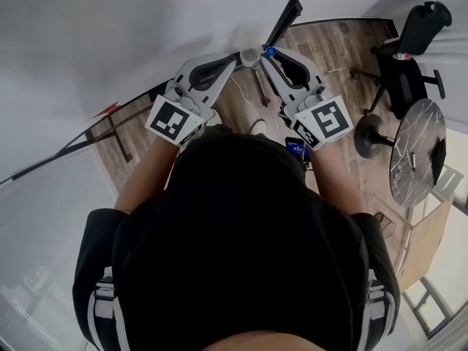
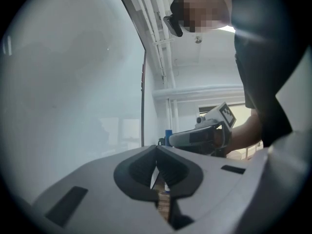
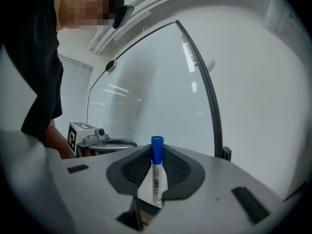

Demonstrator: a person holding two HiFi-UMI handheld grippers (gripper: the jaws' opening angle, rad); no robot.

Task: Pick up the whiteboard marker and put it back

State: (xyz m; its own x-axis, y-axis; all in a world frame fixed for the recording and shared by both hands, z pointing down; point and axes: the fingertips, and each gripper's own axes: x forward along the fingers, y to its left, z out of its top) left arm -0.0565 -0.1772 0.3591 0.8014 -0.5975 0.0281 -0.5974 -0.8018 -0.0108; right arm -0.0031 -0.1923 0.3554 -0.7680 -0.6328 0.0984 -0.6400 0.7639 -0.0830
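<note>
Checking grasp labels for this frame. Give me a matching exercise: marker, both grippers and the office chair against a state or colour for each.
Things:
1. whiteboard marker
2. left gripper
3. right gripper
4. office chair

States:
A. black, standing on the wood floor
B. jaws clamped on a thing
C. blue cap at the top, body upright
D. jaws together, nothing between them

Pairs: 1-C, 2-D, 3-B, 4-A.
</note>
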